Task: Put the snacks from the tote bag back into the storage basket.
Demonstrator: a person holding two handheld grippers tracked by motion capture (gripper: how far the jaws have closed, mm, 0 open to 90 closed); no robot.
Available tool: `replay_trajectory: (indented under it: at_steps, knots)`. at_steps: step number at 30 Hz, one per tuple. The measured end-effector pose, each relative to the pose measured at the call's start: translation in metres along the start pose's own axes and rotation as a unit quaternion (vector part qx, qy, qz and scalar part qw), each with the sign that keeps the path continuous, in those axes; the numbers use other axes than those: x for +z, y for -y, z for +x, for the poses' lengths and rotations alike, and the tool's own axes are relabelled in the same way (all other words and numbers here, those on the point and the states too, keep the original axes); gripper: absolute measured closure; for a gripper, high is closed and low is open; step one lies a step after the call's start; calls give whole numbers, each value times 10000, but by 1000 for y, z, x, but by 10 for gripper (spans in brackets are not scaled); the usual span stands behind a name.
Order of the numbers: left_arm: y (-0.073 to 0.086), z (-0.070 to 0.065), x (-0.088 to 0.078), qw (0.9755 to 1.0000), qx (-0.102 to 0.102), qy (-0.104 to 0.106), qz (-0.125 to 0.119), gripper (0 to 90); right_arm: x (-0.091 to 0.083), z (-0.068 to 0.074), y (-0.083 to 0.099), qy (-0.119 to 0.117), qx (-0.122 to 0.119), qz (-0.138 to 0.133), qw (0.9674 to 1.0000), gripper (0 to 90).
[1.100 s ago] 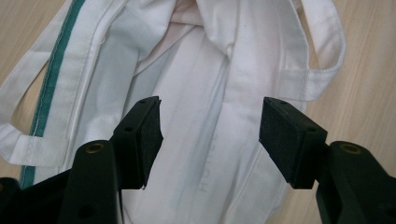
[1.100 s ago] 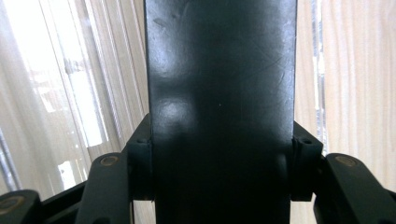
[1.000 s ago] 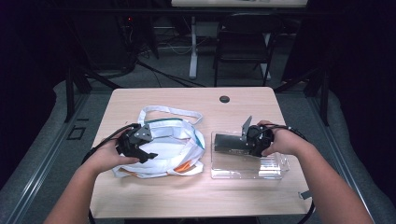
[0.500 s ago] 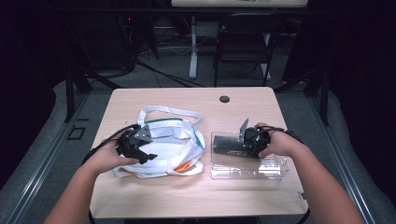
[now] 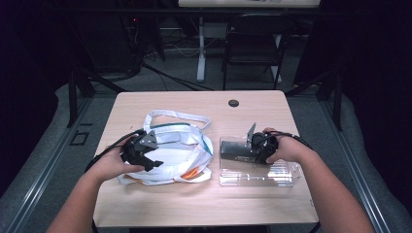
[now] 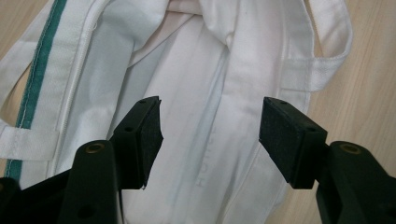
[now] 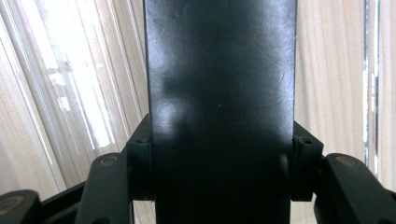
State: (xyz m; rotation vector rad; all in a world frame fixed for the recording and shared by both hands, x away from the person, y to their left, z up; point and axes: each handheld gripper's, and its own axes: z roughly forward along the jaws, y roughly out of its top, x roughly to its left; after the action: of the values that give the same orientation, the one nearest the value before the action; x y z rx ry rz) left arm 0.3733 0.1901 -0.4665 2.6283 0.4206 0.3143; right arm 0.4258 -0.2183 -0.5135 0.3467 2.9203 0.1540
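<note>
On the table (image 5: pixel 160 208), two jobs at once. Over at the left, the left hand-held gripper (image 5: pixel 145 155) hovers above a white cloth bag (image 5: pixel 182 145) with a green stripe and long white straps, something orange peeking out at its near edge. From the left gripper view, the jaws stand spread wide over the white fabric (image 6: pixel 210 93), pads clear of the cloth, nothing caught between them. Across at the right, the right hand-held gripper (image 5: pixel 252 148) is clamped on a flat black case (image 5: pixel 235 148), which sits over a clear plastic tray (image 5: pixel 272 174) lying on the table near its right edge. In the right gripper view that black case (image 7: pixel 219 93) runs straight up between the jaws, both pads pressed against its sides, with the tray's clear ribs and the pale wood behind it.
</note>
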Motion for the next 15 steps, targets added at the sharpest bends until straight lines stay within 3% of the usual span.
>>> replay_trajectory:
  at_steps: [15]
  knots:
    - [3, 0, 4, 10000, -27, 12, 22, 390, 9, 0, 2, -56, 90, 56, 9999, 413]
